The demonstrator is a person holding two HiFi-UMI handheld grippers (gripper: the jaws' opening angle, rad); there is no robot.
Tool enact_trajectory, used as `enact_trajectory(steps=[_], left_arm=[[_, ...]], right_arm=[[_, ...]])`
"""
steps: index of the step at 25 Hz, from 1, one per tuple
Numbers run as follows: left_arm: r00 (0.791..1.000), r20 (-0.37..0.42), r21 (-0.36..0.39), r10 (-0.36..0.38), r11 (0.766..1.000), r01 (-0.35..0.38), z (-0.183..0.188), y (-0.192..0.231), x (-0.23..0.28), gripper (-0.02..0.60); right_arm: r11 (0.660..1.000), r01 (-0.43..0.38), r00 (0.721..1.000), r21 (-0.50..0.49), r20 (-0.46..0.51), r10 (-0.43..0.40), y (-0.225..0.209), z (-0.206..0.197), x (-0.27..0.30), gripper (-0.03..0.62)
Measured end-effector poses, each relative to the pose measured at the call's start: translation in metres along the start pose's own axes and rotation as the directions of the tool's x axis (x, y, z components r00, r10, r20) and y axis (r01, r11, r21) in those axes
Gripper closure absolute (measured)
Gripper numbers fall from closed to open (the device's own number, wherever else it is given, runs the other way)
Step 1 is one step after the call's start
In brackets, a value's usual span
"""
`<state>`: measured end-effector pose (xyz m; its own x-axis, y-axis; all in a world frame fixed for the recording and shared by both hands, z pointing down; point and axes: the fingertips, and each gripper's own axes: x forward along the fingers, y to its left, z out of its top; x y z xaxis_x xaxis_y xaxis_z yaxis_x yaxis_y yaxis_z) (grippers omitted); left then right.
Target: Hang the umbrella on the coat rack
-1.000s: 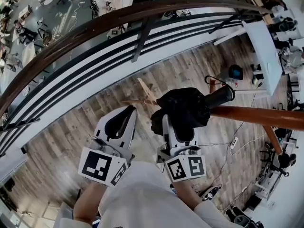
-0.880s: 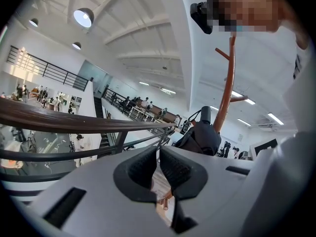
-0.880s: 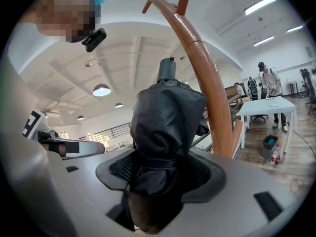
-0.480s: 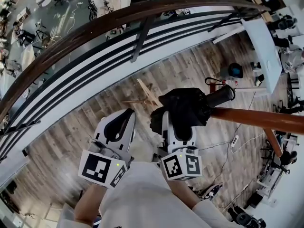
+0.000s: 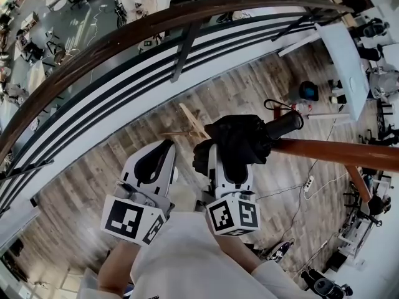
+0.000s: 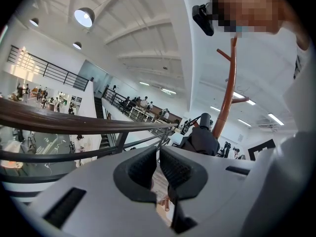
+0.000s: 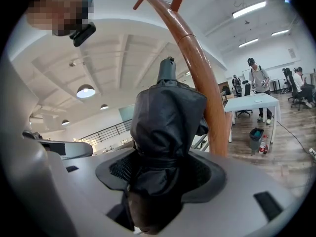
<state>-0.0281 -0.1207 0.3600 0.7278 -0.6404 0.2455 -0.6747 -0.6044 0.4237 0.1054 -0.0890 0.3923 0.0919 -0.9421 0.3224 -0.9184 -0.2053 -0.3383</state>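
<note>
A black folded umbrella (image 5: 240, 139) sits clamped between the jaws of my right gripper (image 5: 225, 157), which is shut on its fabric body. Its black handle (image 5: 283, 124) with a thin strap loop (image 5: 272, 104) points right, lying against the brown coat rack pole (image 5: 336, 154). In the right gripper view the umbrella (image 7: 168, 117) rises from the right gripper (image 7: 165, 169), and the pole (image 7: 197, 63) curves up just behind it towards its pegs. My left gripper (image 5: 167, 147) hangs beside it, shut and empty. In its own view the left gripper (image 6: 158, 149) shows the coat rack (image 6: 228, 83) and umbrella (image 6: 201, 139) at the right.
A curved wooden handrail (image 5: 156, 23) with black bars runs across the far side, over a drop to a lower floor. A white table (image 5: 346, 67), a dark bin (image 5: 308, 93) and floor cables (image 5: 305, 189) lie at the right. A light wooden piece (image 5: 189, 124) lies below. People stand far off (image 7: 256, 78).
My right gripper and the umbrella have shifted slightly left, with the handle still against the pole. The left gripper has barely moved.
</note>
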Motion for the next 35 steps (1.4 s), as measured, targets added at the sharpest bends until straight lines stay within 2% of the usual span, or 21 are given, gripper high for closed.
enact_trajectory(steps=[4,12,18,23,35], left_arm=[[0.999,-0.009,0.041,-0.046,0.998,0.046,0.013,-0.005,0.013,0.545],[0.983,-0.092,0.121,-0.160,0.978,0.170,0.026,-0.035,0.046,0.546],[0.955,-0.130,0.208,-0.266,0.934,0.289,0.050,-0.062,0.081,0.546],[0.929,-0.161,0.239,-0.334,0.900,0.365,0.062,-0.082,0.108,0.546],[0.880,-0.250,0.301,-0.404,0.831,0.467,0.058,-0.104,0.133,0.546]], right_arm=[[1.000,0.000,1.000,0.002,0.004,0.000,0.000,0.000,0.000,0.287],[1.000,0.012,1.000,0.007,-0.004,-0.012,-0.001,0.001,-0.001,0.287],[1.000,0.016,1.000,0.013,-0.008,-0.016,-0.002,0.000,-0.001,0.287],[1.000,0.018,1.000,0.009,-0.005,-0.018,0.000,0.002,-0.002,0.287],[1.000,0.013,1.000,0.001,-0.005,-0.013,0.002,-0.003,-0.006,0.287]])
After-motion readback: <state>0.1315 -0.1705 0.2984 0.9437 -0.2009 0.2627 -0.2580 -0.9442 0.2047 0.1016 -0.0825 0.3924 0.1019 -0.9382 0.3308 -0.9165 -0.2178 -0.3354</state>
